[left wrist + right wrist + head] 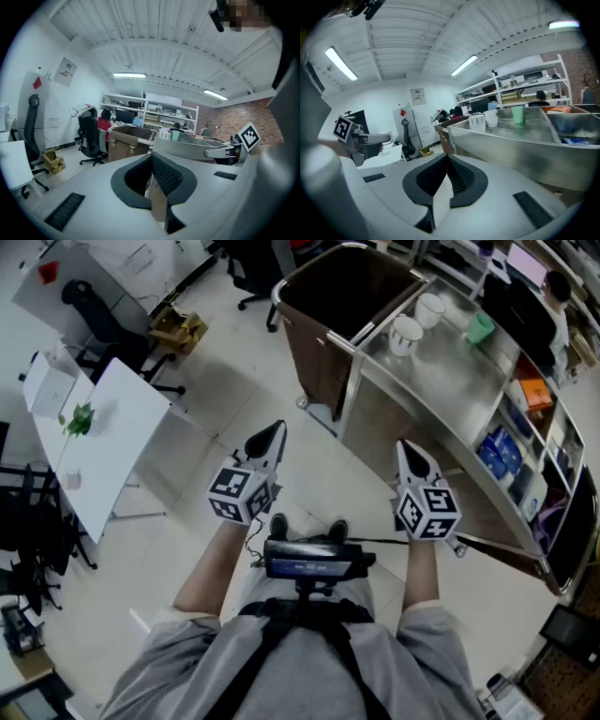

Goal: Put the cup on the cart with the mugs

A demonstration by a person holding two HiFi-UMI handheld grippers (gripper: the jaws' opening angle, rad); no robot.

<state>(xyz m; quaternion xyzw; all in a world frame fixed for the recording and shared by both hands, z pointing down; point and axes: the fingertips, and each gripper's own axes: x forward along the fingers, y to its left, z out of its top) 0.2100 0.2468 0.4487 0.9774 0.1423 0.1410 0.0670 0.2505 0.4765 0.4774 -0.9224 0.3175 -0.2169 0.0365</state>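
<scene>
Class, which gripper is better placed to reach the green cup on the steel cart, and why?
Right, probably: the right gripper hangs beside the cart that bears the green cup; the left gripper is farther off, over the floor.

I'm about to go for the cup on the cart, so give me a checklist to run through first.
1. Left gripper empty: ok.
2. Right gripper empty: ok.
3. Green cup upright on top of the cart: ok.
4. Two white mugs on the cart too, apart from the cup: ok.
5. Jaws open for a grasp: not ok, both shut.
6. Cup empty inside: cannot tell.
</scene>
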